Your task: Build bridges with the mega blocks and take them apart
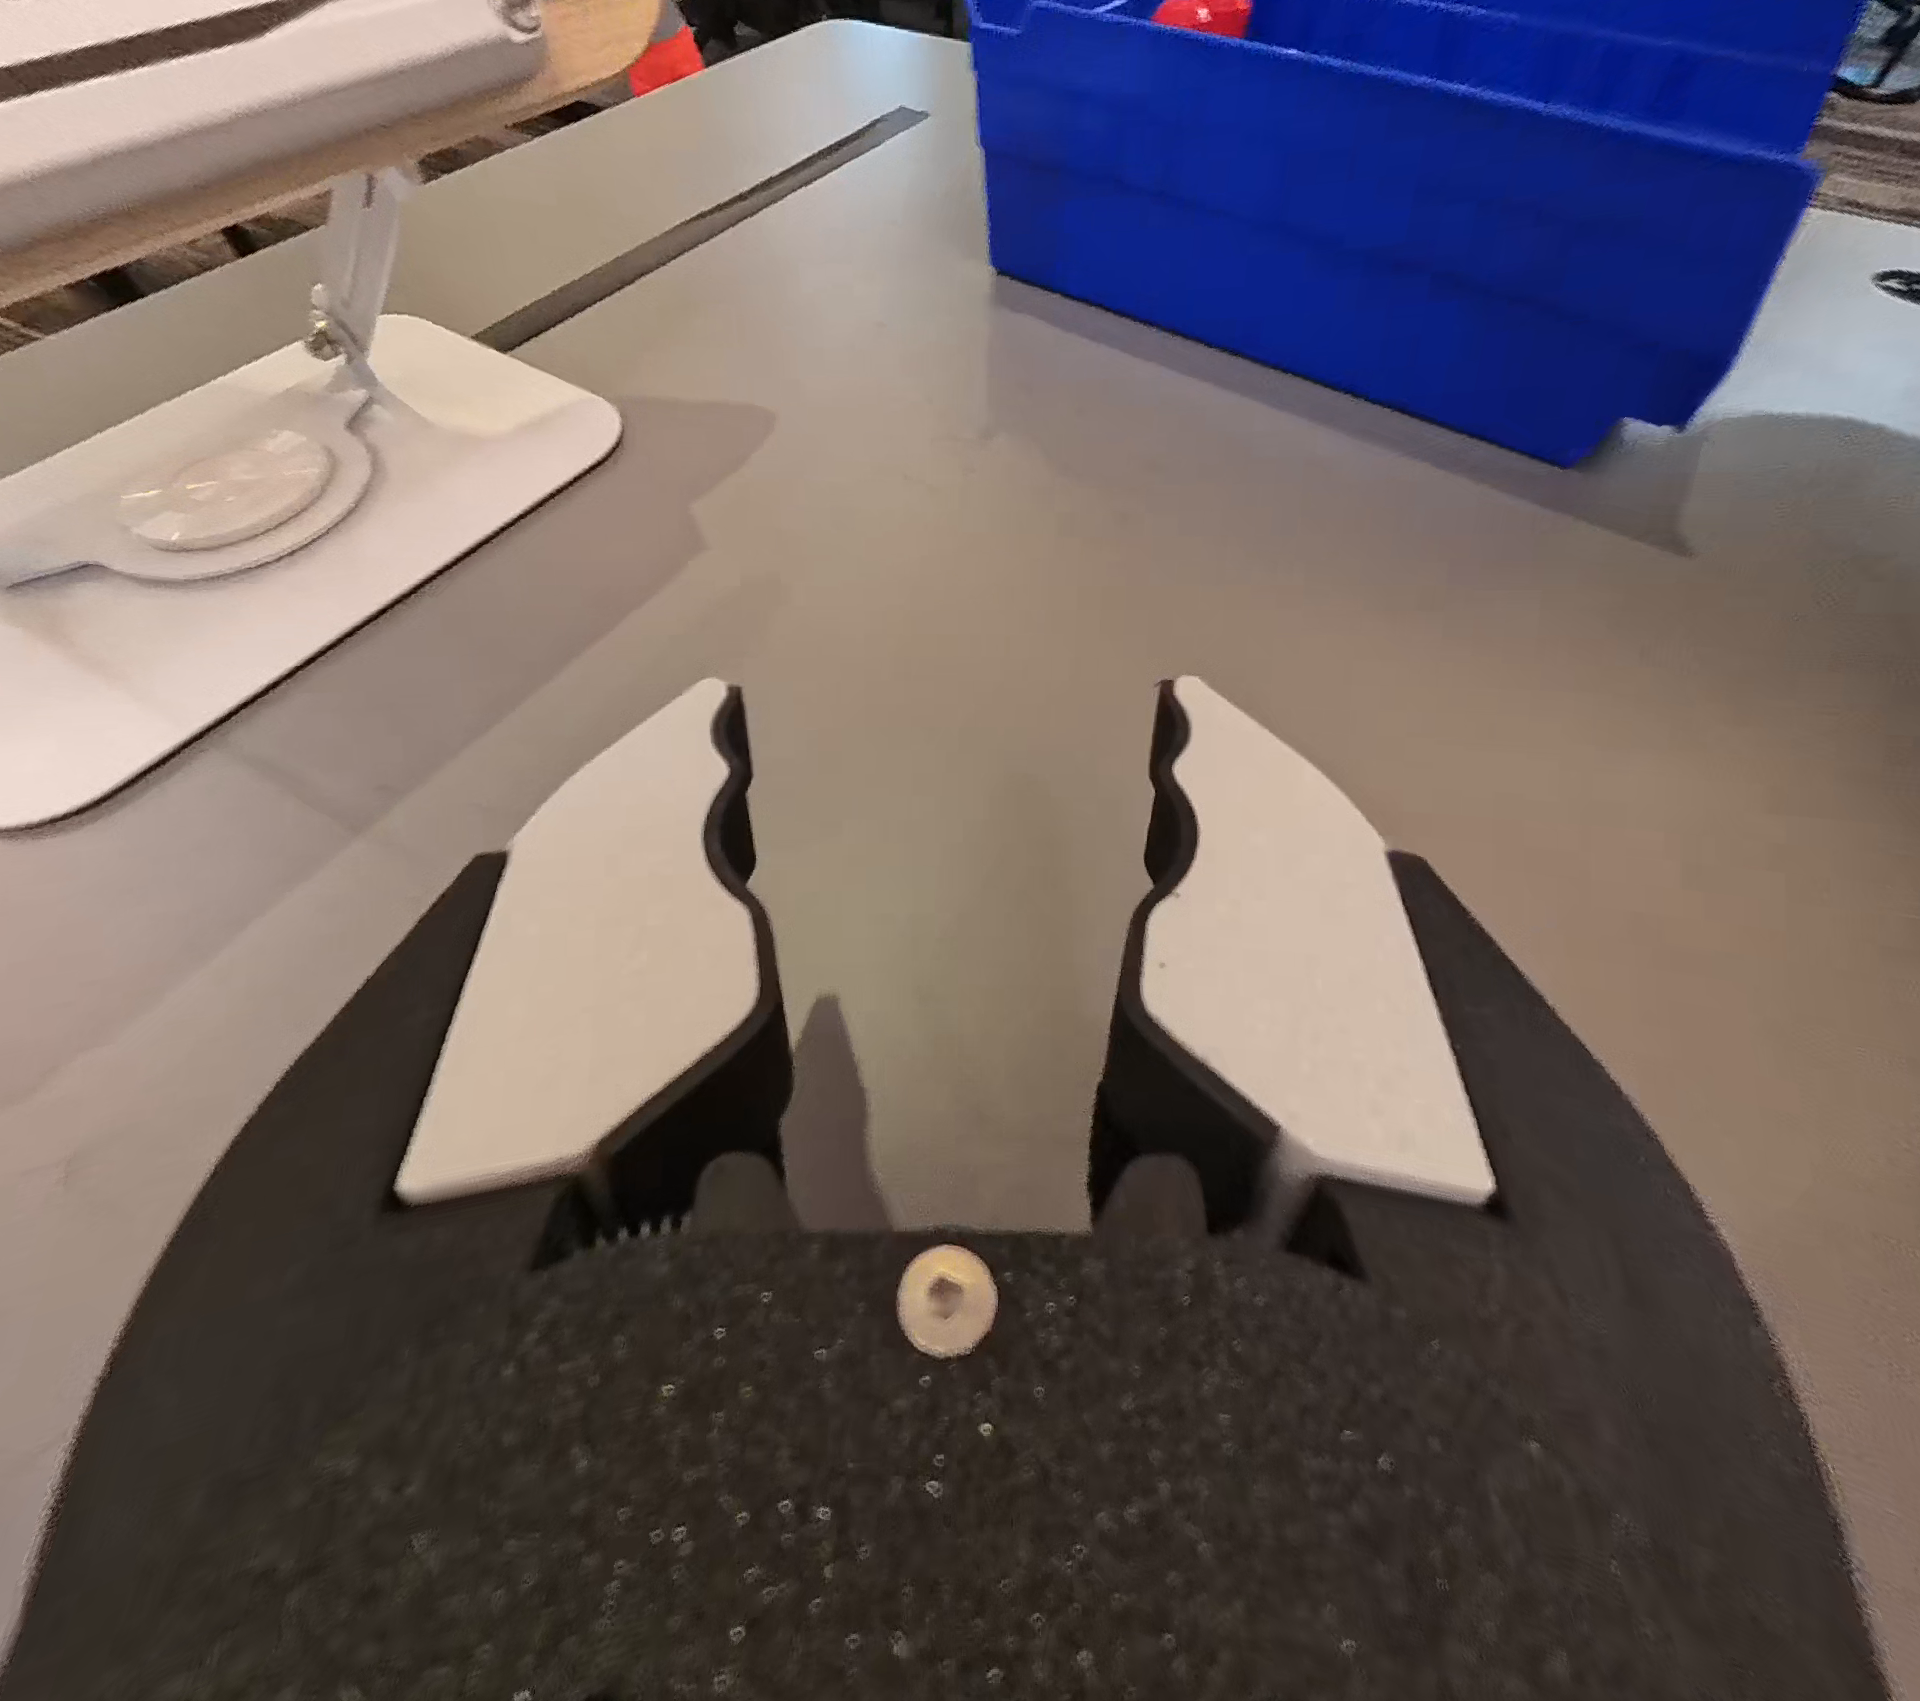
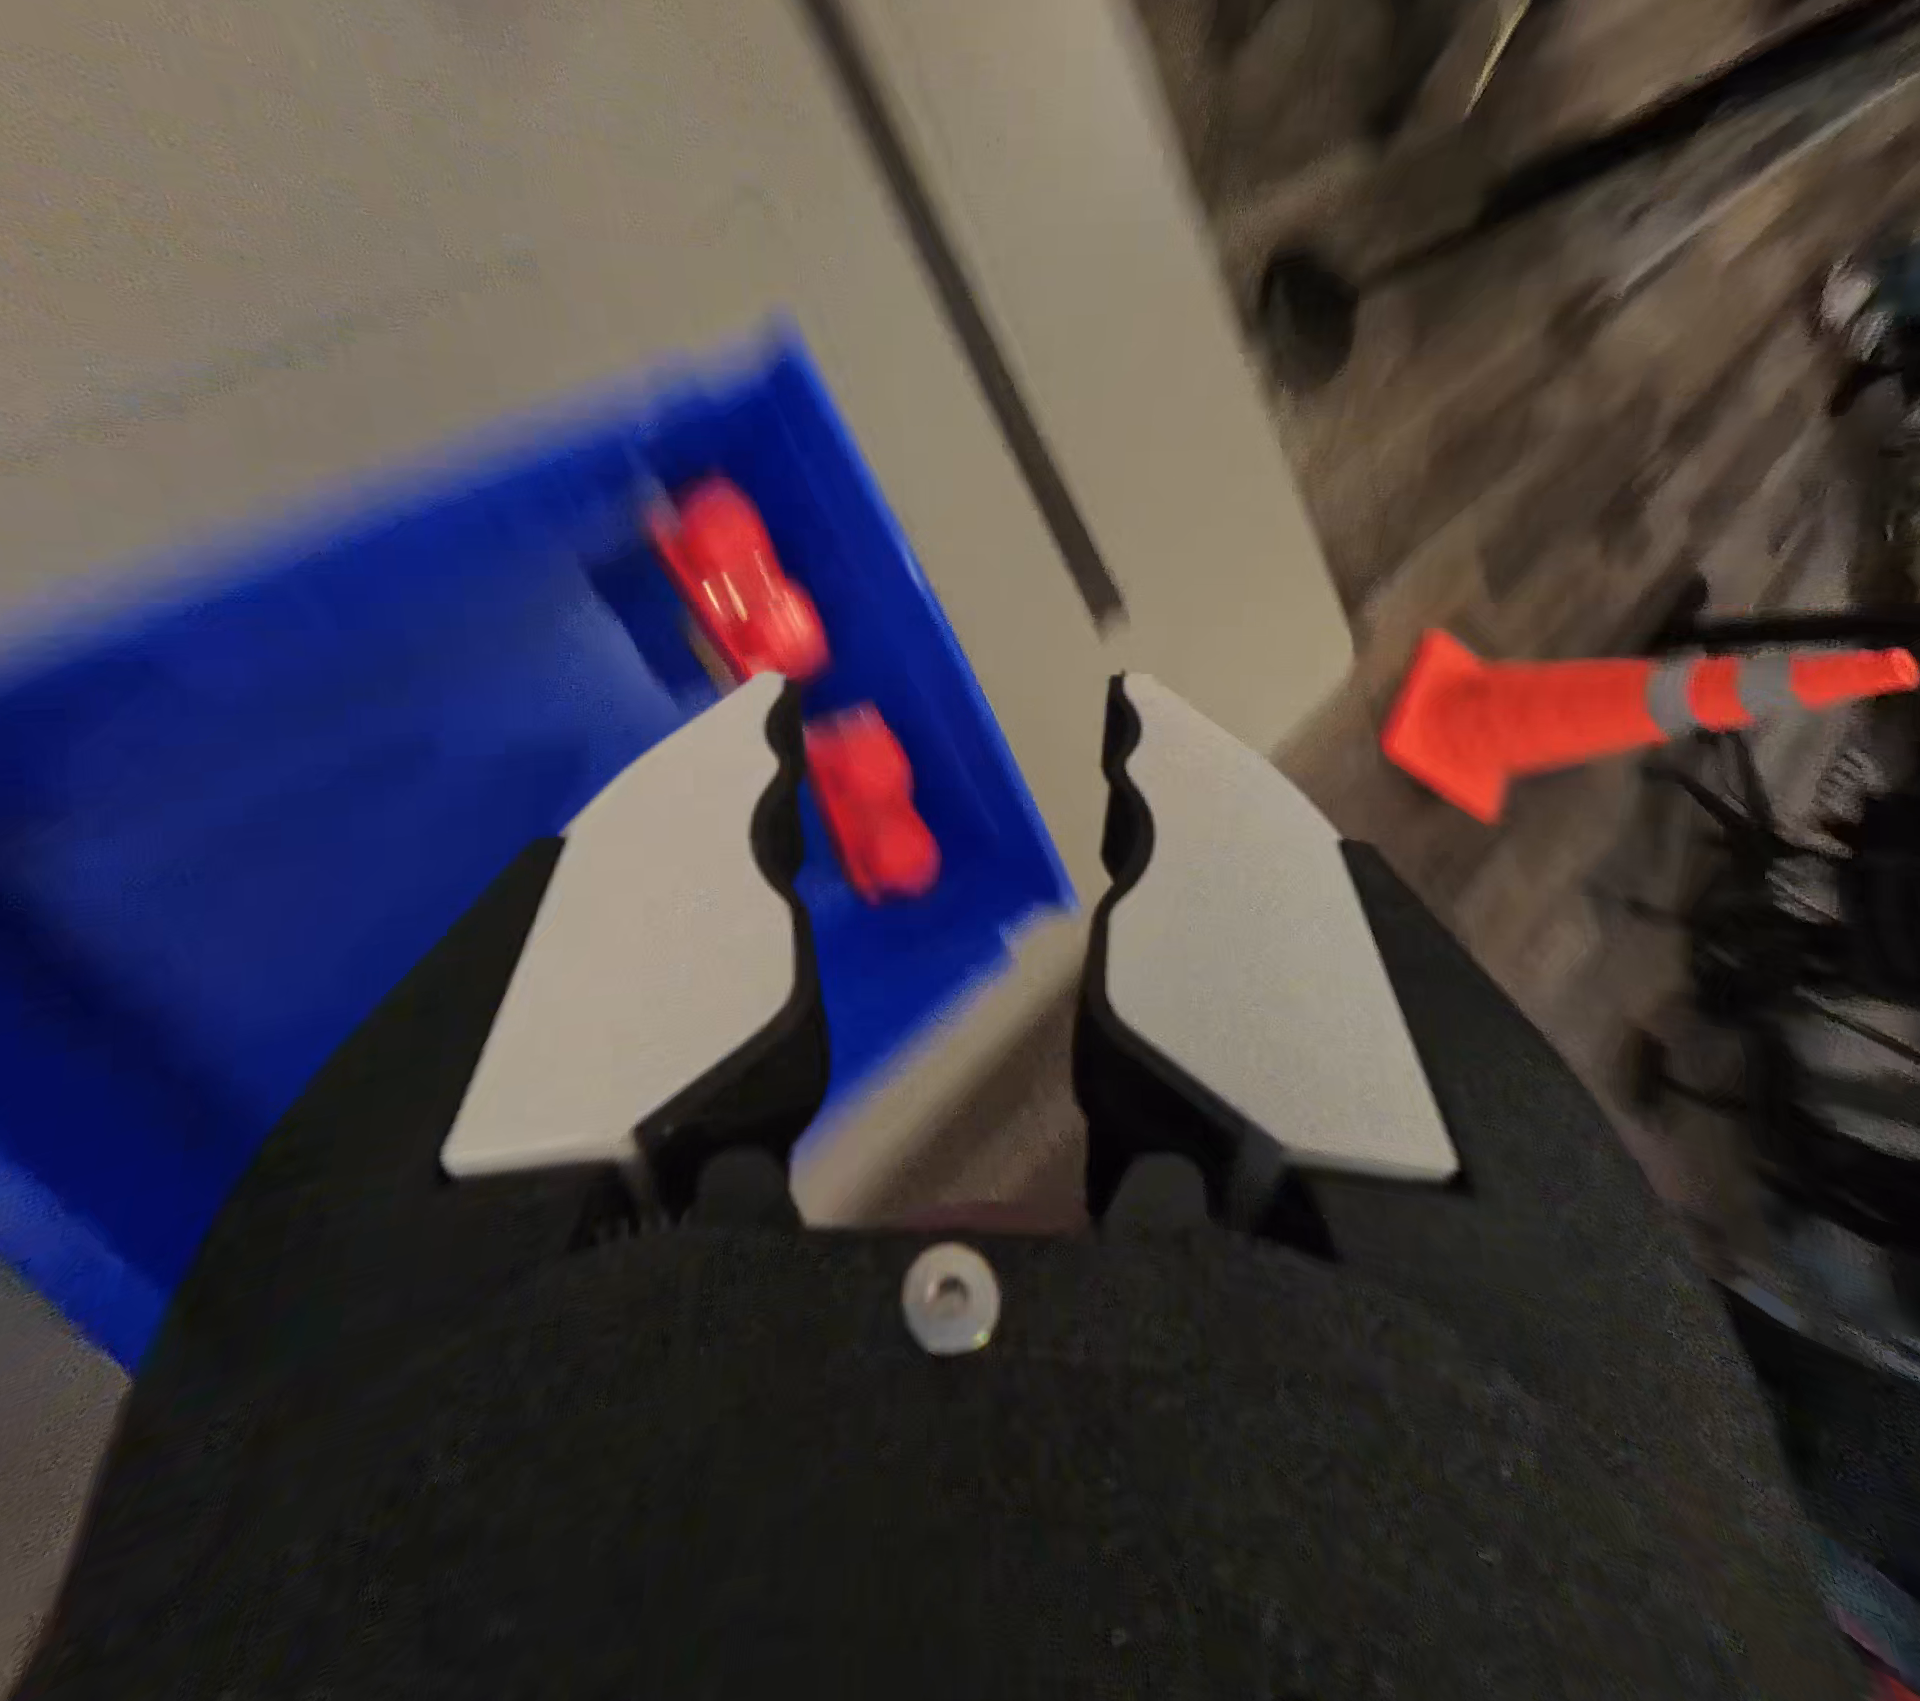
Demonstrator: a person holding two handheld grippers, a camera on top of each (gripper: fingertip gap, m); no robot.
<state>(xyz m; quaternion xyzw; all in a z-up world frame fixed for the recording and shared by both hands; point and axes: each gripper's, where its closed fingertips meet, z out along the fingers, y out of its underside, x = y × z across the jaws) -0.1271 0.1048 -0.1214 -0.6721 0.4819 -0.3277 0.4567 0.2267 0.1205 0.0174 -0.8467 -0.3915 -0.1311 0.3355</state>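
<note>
- Left wrist view: left gripper [image 1: 951, 695] low in frame, fingers spread wide, holding nothing; red blocks [image 1: 1205, 8] lie inside blue bin [image 1: 1392, 238], upper right, on the grey table [image 1: 883, 508].
- Right wrist view, blurred: right gripper [image 2: 951, 690] fingers apart, empty; two red blocks [image 2: 743, 581] in the bin [image 2: 312, 768], centre left.

Left gripper [image 1: 951, 695], right gripper [image 2: 948, 690]: jaws apart, empty.

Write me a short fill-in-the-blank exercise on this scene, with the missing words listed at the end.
1. The red blocks lie inside a bin coloured ____.
2. The left hand-held gripper is open and holds ____.
3. On the floor beyond the table stands an orange traffic ____.
4. The right hand-held gripper hangs ____ above the bin.

Missing words: blue; nothing; cone; open
</note>
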